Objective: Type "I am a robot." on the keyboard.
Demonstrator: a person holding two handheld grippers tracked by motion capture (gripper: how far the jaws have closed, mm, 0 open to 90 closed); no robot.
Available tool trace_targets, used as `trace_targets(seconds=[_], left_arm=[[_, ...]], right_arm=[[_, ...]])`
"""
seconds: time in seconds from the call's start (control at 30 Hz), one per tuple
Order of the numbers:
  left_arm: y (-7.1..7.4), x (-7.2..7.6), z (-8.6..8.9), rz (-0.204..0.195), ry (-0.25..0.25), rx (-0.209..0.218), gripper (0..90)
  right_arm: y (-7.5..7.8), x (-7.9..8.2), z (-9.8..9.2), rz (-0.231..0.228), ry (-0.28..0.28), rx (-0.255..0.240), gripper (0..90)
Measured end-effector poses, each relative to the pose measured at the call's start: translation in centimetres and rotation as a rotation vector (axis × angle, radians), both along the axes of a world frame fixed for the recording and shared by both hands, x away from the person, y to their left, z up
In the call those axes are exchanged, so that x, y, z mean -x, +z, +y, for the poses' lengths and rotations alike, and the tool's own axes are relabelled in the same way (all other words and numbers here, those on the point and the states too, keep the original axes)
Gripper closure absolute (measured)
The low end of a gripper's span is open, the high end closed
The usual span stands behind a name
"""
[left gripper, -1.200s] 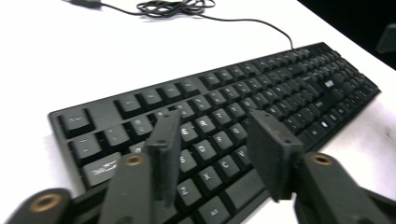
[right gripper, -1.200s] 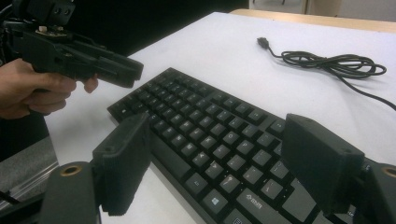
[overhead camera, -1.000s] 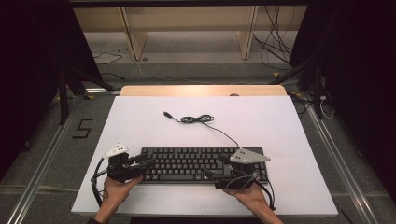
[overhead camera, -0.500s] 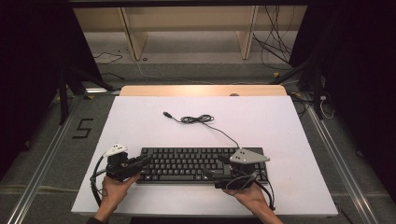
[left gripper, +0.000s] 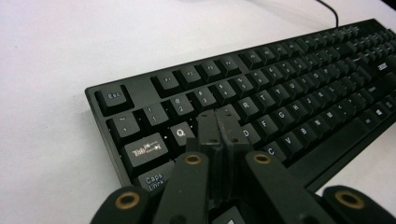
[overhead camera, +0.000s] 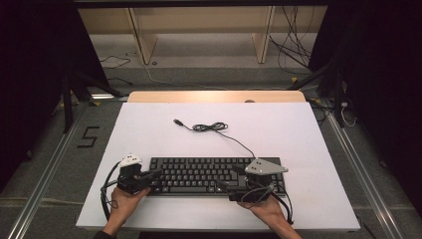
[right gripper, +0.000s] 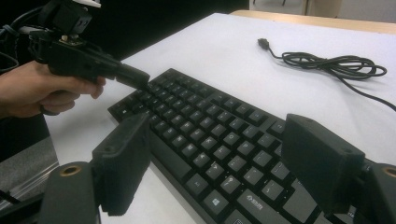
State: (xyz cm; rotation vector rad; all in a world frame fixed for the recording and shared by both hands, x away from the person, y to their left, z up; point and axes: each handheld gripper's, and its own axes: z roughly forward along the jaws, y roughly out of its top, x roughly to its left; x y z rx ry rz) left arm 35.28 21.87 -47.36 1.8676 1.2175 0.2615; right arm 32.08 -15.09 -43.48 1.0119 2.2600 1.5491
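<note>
a flat black keyboard (overhead camera: 214, 174) lies low in the middle of the high view, on a smooth matte white bench (overhead camera: 149, 124). its body is a long thin rectangle of dull plastic, and its keys are small square caps with pale printed legends, set in tidy rows.

the left gripper (overhead camera: 152, 174) sits at the keyboard's left end in the high view, held in the person's left hand (overhead camera: 124, 201). in the left gripper view its two black fingers (left gripper: 217, 128) are pressed flat together with nothing between them, having just been closing, and their tips hover over the letter keys beside the q. they are blocky, slightly scuffed bars on arms with brass-coloured rivets.

the right gripper (right gripper: 217, 161) is at the keyboard's right end, lower right of the high view, under a grey three-cornered plate. in the right gripper view its fingers stand wide apart, thick rectangular matte pads, with the keyboard's lower rows seen between them; they clamp nothing.

a thin black cable (overhead camera: 234, 139) runs from the keyboard's back edge toward the upper middle of the high view, bunches in a loose coil, and ends in a small plug lying on the bench.
</note>
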Motion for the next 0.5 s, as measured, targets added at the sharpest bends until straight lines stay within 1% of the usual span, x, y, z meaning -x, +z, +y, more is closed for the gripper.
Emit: trace_targets(seconds=[0.37, 0.5], left_arm=[[-0.35, -0.16, -0.22, 0.014, -0.008, -0.029, 88.9], [-0.53, -0.26, -0.26, 0.021, -0.001, -0.038, 88.9]], right_arm=[[-0.01, 0.00, 0.01, 0.001, 0.001, 0.000, 25.2], [-0.01, 0.00, 0.03, 0.002, 0.001, 0.001, 25.2]])
